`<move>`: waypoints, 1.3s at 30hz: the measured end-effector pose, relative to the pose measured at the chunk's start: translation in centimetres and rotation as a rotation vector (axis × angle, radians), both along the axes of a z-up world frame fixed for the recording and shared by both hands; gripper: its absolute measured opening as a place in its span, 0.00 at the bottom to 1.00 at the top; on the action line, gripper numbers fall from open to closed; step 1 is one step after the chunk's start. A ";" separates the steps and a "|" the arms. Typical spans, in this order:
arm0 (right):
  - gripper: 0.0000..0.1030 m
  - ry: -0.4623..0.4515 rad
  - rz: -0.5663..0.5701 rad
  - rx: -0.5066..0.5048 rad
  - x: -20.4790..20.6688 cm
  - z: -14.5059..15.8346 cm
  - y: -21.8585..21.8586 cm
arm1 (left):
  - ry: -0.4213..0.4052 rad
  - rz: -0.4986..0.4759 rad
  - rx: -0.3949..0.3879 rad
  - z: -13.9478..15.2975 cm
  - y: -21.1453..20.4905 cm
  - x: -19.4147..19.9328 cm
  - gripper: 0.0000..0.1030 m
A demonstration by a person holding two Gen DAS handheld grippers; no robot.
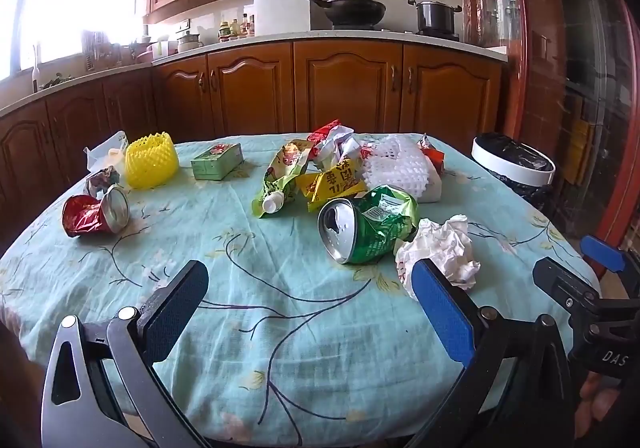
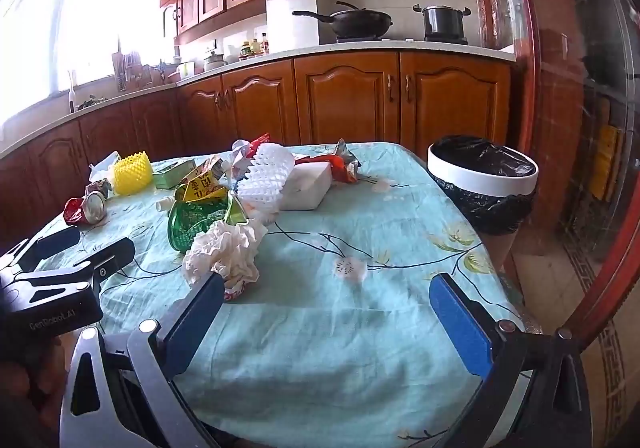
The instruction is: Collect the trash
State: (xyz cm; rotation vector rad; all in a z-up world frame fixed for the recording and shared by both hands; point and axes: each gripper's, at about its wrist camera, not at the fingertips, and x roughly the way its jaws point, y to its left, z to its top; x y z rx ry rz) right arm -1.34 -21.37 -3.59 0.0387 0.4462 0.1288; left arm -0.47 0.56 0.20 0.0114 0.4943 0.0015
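- Left wrist view: the left gripper [image 1: 310,302] hangs over the near edge of the table [image 1: 280,328], jaws spread wide and nothing between them. My guess is it's parked low and open so it can come in on whatever's closest.
- The trash is all on the floral cloth. I count two crushed cans: a green can [image 1: 366,226] close in, a red can [image 1: 96,213] off at the left edge. One crumpled paper ball [image 1: 440,248] touches the green can's right side and sits just past the gripper's blue pad.
- Further back: one yellow foam net [image 1: 151,160], one white foam net [image 1: 394,164], one green carton [image 1: 218,161], one squeeze pouch [image 1: 280,184], one yellow wrapper [image 1: 334,184]. The pile behind is too tangled to count properly.
- One trash bin [image 1: 514,168] stands off the table's far right corner, bag-lined, so anything picked up has a short trip.
- Right wrist view: the right gripper [image 2: 326,312] is also wide open and empty, over bare cloth, with the paper ball [image 2: 226,254] right beside its left pad.
- Here the bin [image 2: 482,176] is nearer, which probably makes this the arm for drops.
- The left gripper's body [image 2: 60,280] pokes in at the left; both cans show again, green [image 2: 196,222] and red [image 2: 86,210].
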 end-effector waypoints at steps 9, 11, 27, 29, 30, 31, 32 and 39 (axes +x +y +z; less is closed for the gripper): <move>1.00 -0.005 0.014 0.004 0.1 0.2 0.5 | -0.007 0.002 0.002 0.2 -0.1 0.1 1.00; 1.00 -0.005 0.016 0.002 0.2 0.3 0.5 | -0.009 0.004 0.001 0.2 0.0 -0.1 1.00; 1.00 -0.013 0.021 0.015 0.0 0.6 0.5 | -0.019 0.002 0.002 0.3 -0.1 -0.2 1.00; 1.00 -0.012 0.020 0.018 0.0 0.7 0.4 | -0.018 0.001 -0.001 0.3 -0.1 -0.2 1.00; 1.00 -0.011 0.021 0.020 0.0 0.7 0.4 | -0.017 0.001 -0.001 0.3 -0.1 -0.2 1.00; 1.00 -0.011 0.021 0.020 0.0 0.7 0.4 | -0.016 0.001 -0.001 0.3 -0.1 -0.2 1.00; 1.00 -0.010 0.021 0.019 0.0 0.7 0.5 | -0.016 0.001 -0.002 0.3 -0.1 -0.1 1.00; 1.00 -0.007 0.023 0.023 0.0 0.5 0.5 | -0.018 -0.001 -0.006 0.4 -0.1 -0.3 1.00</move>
